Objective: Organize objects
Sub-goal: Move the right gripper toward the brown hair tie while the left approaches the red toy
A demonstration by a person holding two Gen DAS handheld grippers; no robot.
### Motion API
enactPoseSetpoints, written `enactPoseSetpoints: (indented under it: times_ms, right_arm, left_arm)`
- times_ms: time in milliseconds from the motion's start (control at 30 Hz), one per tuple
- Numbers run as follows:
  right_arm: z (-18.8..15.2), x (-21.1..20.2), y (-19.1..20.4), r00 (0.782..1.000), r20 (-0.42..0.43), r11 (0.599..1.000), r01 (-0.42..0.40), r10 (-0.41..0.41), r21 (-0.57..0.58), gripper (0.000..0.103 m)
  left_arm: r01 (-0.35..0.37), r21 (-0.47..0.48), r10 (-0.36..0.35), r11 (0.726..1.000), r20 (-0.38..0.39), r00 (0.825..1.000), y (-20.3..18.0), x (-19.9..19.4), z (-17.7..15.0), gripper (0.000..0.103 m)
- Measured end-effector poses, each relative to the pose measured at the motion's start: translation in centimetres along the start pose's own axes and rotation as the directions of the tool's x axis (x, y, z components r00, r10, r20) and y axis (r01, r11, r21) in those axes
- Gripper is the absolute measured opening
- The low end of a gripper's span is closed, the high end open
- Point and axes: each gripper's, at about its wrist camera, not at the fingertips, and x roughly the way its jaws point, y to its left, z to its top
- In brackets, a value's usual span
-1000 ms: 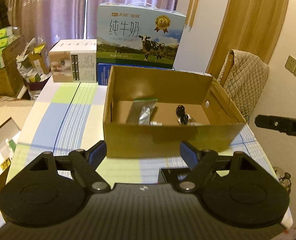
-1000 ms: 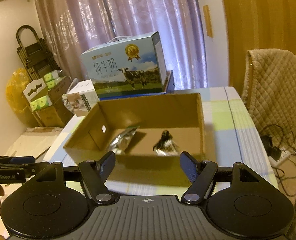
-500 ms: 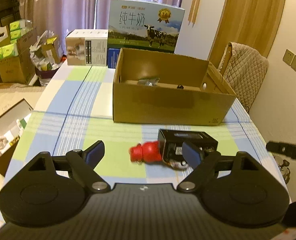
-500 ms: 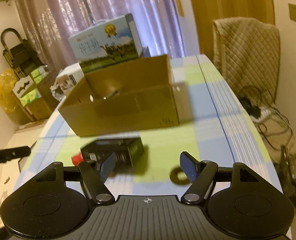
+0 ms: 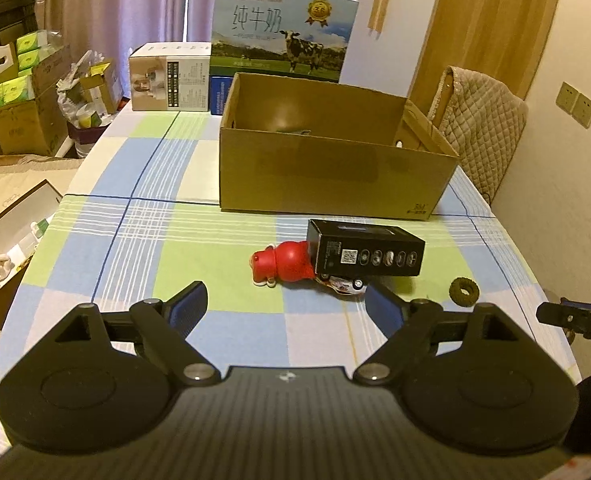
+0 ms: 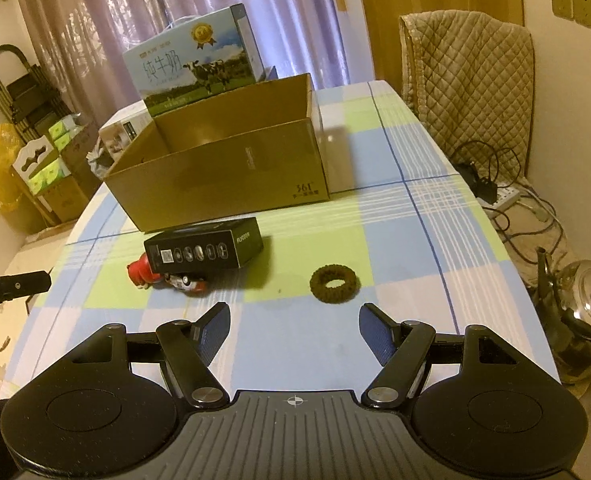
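The right gripper (image 6: 294, 327) hangs over the checked tablecloth (image 6: 395, 240), its 2 blue-padded fingers (image 6: 375, 334) wide apart with nothing between them. Just ahead lies a brown ring (image 6: 333, 284). To its left a black box (image 6: 204, 251) rests partly on a red figure (image 6: 140, 269) and what looks like a toy car (image 6: 186, 282). Behind them stands an open carton (image 6: 231, 168), a milk case (image 6: 193, 70) beyond it. A kettle (image 6: 581, 308) stands off the table's right edge.
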Motion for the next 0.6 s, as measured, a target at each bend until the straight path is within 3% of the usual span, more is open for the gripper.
enactPoseSetpoints:
  times_ms: [367, 600]
  right_arm:
    - [-0.3, 2.1, -0.3, 1.000, -0.025, 1.000, 0.001, -0.002, -0.025, 0.069]
    - [0.2, 4.8, -0.6, 0.998, -0.067, 0.988, -0.001, -0.010, -0.157, 0.069]
  left_arm:
    - [0.021, 0.110, -0.019, 0.994, -0.018, 1.000, 0.7, 1.6, 0.1, 0.084]
    - [0.059, 0.216, -0.049, 0.975, -0.054, 0.997, 1.8, 3.9, 0.5, 0.084]
